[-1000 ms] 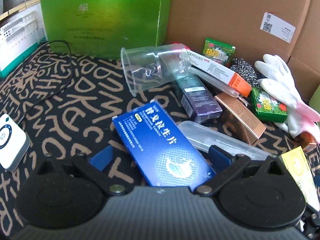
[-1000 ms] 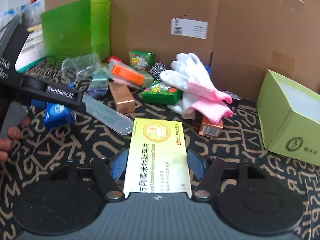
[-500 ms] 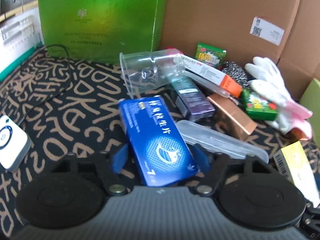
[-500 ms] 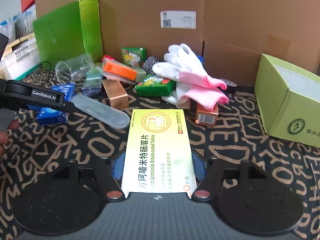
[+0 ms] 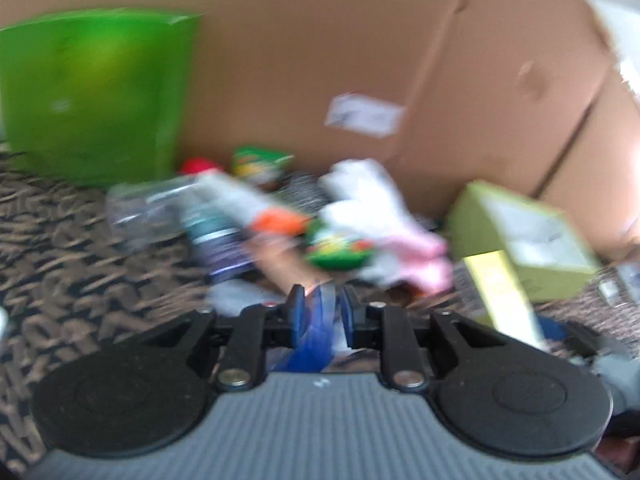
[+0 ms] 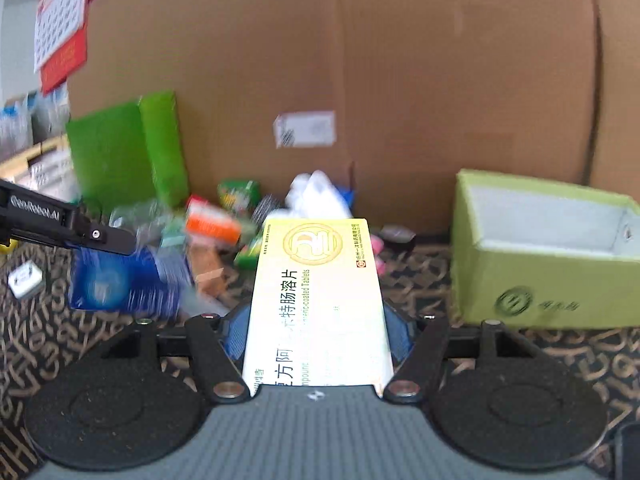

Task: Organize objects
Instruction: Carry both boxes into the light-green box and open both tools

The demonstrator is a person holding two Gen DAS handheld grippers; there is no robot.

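Observation:
My left gripper (image 5: 320, 312) is shut on the blue medicine box (image 5: 316, 328), held edge-on and lifted off the mat; the view is blurred. In the right wrist view the left gripper (image 6: 100, 236) carries that blue box (image 6: 124, 280) at the left. My right gripper (image 6: 316, 332) is shut on the yellow-white tablet box (image 6: 320, 292), raised above the mat. The open light-green box (image 6: 552, 252) stands to the right; it also shows in the left wrist view (image 5: 528, 240).
A pile of small items lies by the cardboard wall (image 6: 400, 80): clear cup (image 5: 148, 208), orange-ended box (image 6: 212, 224), white and pink gloves (image 5: 380, 220), green packets (image 5: 340, 248). A tall green box (image 6: 128, 152) stands at the left. A white device (image 6: 25, 280) lies on the patterned mat.
My left gripper closed on the blue box, lifted it and swung right. My right gripper lifted the yellow-white box higher and tilted up.

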